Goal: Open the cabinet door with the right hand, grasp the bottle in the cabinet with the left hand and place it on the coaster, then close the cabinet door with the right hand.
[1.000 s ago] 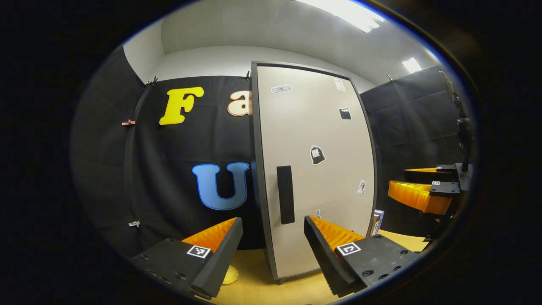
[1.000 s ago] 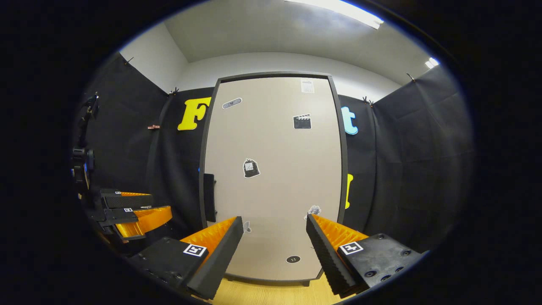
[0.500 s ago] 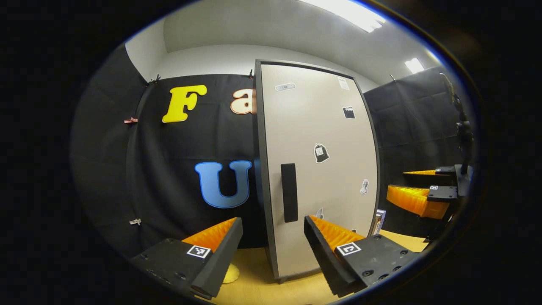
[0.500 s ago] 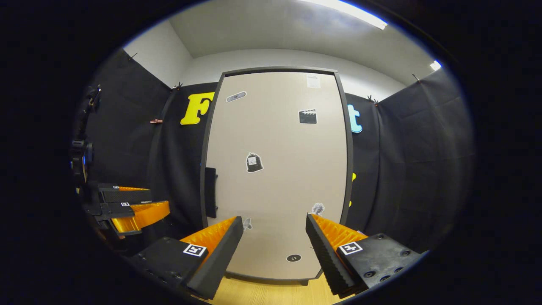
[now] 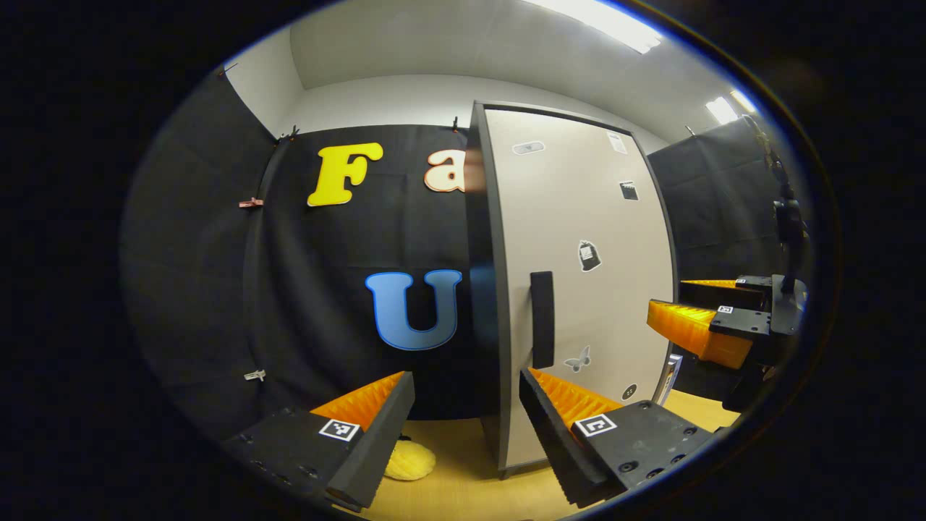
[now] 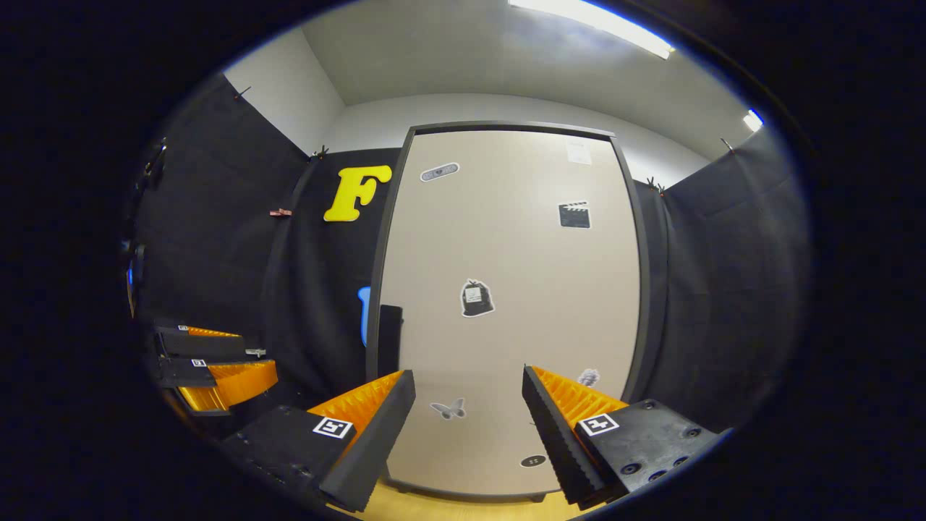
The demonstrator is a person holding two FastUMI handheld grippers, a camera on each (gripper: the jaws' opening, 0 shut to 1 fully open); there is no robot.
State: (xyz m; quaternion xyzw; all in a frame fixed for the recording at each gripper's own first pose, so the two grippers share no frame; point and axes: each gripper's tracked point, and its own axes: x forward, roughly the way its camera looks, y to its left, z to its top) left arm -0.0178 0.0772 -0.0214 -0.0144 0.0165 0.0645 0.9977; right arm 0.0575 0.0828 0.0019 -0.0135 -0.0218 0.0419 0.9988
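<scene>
The tall cabinet's beige door [image 6: 506, 311] is shut, so its inside is hidden. A black vertical handle [image 6: 391, 339] sits at the door's left edge. My right gripper [image 6: 466, 375] is open in front of the door's lower half, apart from it, with the handle to its left. My left gripper [image 5: 465, 378] is open and holds nothing; it faces the cabinet's left front corner, with the handle [image 5: 542, 319] just right of its line. A yellow coaster [image 5: 409, 460] lies on the wooden table [image 5: 463, 485] under its left finger. The right gripper [image 5: 667, 298] also shows at the right of the left gripper view.
The cabinet [image 5: 499, 289] stands on the wooden table, with black cloth walls behind and on both sides. In the right gripper view the left gripper [image 6: 268, 360] hangs low at the left. A small box [image 5: 671, 373] leans by the cabinet's right foot.
Both views have slid leftward, so the cabinet sits farther right in each. The coaster shows more fully. The right gripper has come nearer the door, which stays shut. Both grippers stay open.
</scene>
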